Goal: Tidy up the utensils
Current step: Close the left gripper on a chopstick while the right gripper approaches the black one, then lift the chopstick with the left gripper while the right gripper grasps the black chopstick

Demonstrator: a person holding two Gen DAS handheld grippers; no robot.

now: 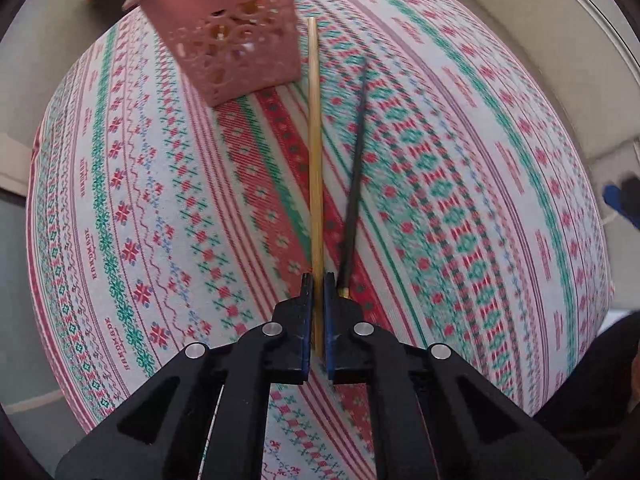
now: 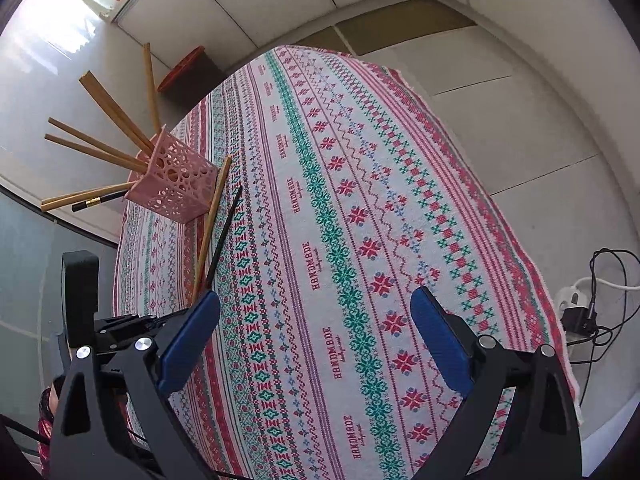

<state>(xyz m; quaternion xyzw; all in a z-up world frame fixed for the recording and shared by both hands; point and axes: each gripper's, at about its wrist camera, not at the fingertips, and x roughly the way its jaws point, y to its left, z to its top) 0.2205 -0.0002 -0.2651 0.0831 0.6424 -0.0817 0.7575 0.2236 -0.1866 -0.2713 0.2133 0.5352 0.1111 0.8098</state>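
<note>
The left gripper (image 1: 318,280) has its two blue-padded fingers drawn narrow and clamped on the near end of a long pale bamboo chopstick (image 1: 315,152). The chopstick runs straight forward from the jaws, and its far tip ends just beside the right wall of a pink perforated plastic utensil holder (image 1: 236,44). In the right wrist view the same bamboo chopstick (image 2: 210,224) slants from the left gripper up to the holder's corner.

Just beside the held chopstick, on its right, is a thin black chopstick (image 1: 354,188) with a gold band at its near end. Its near end is close to the left gripper's right finger; its tip angles away to the right. It lies on the patterned red, green and white woven tablecloth (image 1: 460,200).

The right gripper (image 2: 316,312) is spread wide with nothing between its blue pads (image 2: 438,344), and hovers above the tablecloth (image 2: 360,200), well apart from the holder.

The pink utensil holder (image 2: 172,176) stands near the table's far left edge. It contains several bamboo chopsticks (image 2: 114,108) fanned outward and one black chopstick with a gold band (image 2: 98,202).
</note>
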